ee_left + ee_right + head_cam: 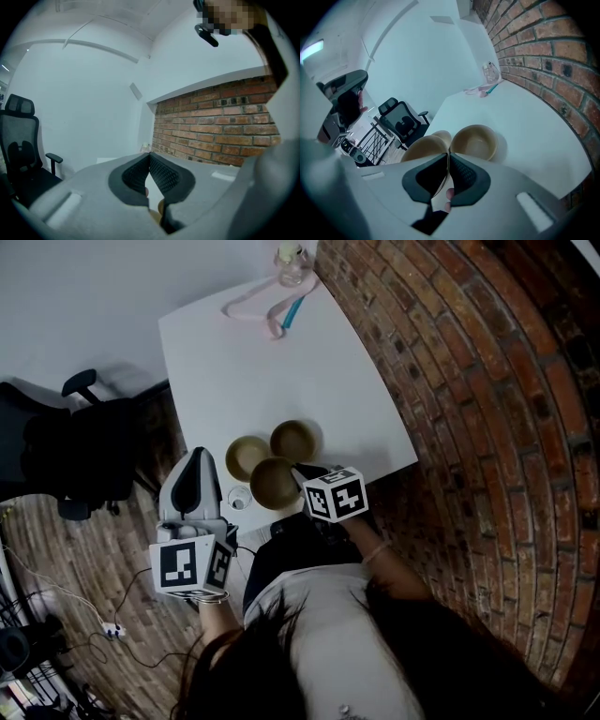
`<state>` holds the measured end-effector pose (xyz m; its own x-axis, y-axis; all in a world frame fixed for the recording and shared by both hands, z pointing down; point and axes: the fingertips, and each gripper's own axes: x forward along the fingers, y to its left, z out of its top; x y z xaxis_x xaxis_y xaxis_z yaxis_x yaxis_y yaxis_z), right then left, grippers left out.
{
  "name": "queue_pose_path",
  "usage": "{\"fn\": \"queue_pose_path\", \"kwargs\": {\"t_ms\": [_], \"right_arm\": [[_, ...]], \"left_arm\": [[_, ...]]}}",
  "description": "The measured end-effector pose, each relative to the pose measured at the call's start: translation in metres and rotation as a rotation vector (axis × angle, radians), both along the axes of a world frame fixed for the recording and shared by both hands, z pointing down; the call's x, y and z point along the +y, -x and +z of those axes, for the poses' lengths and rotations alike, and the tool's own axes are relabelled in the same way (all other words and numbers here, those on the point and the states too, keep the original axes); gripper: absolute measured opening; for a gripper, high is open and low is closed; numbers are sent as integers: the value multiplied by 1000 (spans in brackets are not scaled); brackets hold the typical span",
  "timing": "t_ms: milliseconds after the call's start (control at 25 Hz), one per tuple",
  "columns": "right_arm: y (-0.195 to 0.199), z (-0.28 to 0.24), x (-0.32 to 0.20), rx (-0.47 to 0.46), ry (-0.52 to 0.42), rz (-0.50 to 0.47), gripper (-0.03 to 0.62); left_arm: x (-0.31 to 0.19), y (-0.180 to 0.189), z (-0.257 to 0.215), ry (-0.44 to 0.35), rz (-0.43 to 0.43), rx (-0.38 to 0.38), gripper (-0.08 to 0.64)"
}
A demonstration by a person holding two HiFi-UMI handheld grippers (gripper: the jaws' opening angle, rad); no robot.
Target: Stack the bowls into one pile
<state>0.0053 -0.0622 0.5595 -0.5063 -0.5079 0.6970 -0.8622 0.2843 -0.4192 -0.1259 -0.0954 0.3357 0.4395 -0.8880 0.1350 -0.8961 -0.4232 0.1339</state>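
Note:
Three tan bowls sit close together at the near edge of the white table (281, 371). The nearest bowl (273, 484) (423, 149) has its rim pinched between the jaws of my right gripper (296, 472) (449, 158), which is shut on it. Behind it stand a left bowl (246, 457) (442, 137) and a right bowl (294, 440) (476, 142), both empty. My left gripper (200, 455) (150, 157) hangs off the table's left edge, jaws shut with nothing between them, pointing at a white wall.
A glass jar (292, 262) (490, 72), a pink ribbon (251, 307) and a teal pen (294, 311) lie at the table's far end. A small white round object (240, 499) sits by the near edge. A black office chair (80, 456) stands left; a brick wall (487, 409) runs along the right.

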Motion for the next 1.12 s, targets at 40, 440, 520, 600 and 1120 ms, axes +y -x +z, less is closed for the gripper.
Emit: {"fn": "queue_pose_path", "kwargs": {"t_ms": [40,440,520,600,1120], "right_arm": [[1,-2,-3,-6,-2,1,23],[13,-10,-36,-45,-17,3,22],[16,-9,-41,-46,-18,-4,23],[19,-8,-47,-46,-18,-14,23],[38,2,-69,-45,2,-75,23]], "left_arm": [[-1,2,-1,-2,-3,0,-1],[-7,25,-6,-14,-84,1,-2],[-8,31,-5,-13,-103,-3,-2],[-9,37,-5,-11,-124,-1,-2],[-11,66,-2,1,-233,-20,-2]]}}
